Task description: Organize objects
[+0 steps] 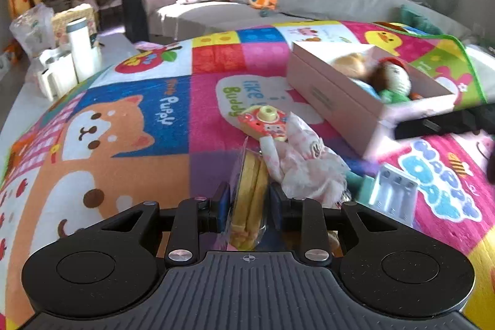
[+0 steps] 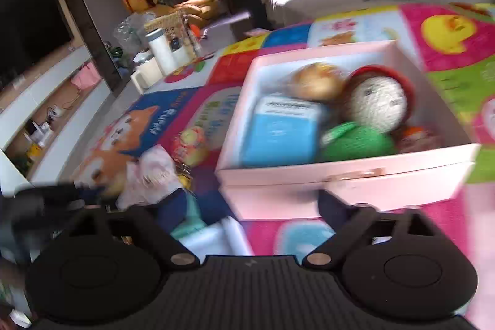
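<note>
Toys are partly sorted on the colourful play mat. At the near left, the left gripper is clamped on a flat yellow packet in clear wrap, not yet in the box. Just beyond it a red toy camera and a pink-and-white frilly doll lie loose on the mat, with a white battery holder nearer and to their right. Further right and farther off stands the open pink box, already holding a blue packet, a bun-like toy, a knitted doll with a red hat and something green. The right gripper hangs empty just in front of the box, its jaws spread wide. By my reading, roughly half is done; the held packet and three loose items remain.
</note>
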Motion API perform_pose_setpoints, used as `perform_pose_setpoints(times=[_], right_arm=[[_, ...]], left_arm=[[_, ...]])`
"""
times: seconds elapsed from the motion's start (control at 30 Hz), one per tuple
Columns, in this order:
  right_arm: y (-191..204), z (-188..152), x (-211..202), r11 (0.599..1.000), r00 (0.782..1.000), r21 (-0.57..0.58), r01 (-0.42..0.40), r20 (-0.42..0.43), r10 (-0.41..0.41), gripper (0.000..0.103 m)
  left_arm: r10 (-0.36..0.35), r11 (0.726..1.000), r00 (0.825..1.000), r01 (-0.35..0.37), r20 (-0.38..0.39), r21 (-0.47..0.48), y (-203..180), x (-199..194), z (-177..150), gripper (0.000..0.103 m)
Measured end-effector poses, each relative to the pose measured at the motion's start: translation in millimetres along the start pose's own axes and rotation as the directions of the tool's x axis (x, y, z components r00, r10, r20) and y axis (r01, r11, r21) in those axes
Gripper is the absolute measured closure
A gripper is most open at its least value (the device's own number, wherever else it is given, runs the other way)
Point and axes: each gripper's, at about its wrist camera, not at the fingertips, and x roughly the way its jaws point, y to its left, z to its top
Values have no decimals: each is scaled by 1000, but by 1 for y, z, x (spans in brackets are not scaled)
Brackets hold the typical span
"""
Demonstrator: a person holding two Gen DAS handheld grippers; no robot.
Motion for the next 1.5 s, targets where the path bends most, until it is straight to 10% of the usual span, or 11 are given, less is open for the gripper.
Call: perform_pose_setpoints(times=[0.23, 0.5, 0.63, 0.87, 1.13, 1.5], right_arm=[[36, 0, 20, 997, 998, -78, 3, 63, 2, 8], [32, -48, -27, 907, 938, -256, 333, 183, -293, 0], [4, -59, -34, 901, 911, -161, 404, 160, -380, 0], [-32, -59, -14, 924, 924, 41, 380, 29, -381, 0], [-27, -62, -8, 916, 916, 4, 402, 5, -402, 0], [-25, -63, -8, 912, 912, -12, 410, 7, -410, 0]], left_arm=[[-95, 987, 995, 97, -19, 130, -16, -9, -6, 72], [-228, 958, 973, 230, -30, 170, -34, -12, -7, 73], [-127, 985, 992, 125, 7, 116, -20, -11, -1, 73], [87, 993, 995, -83, -48, 83, 14, 4, 2, 73], [-194, 976, 980, 187, -53, -116, 33, -15, 11, 74], [-57, 996, 995, 64, -86, 70, -37, -8, 4, 71]])
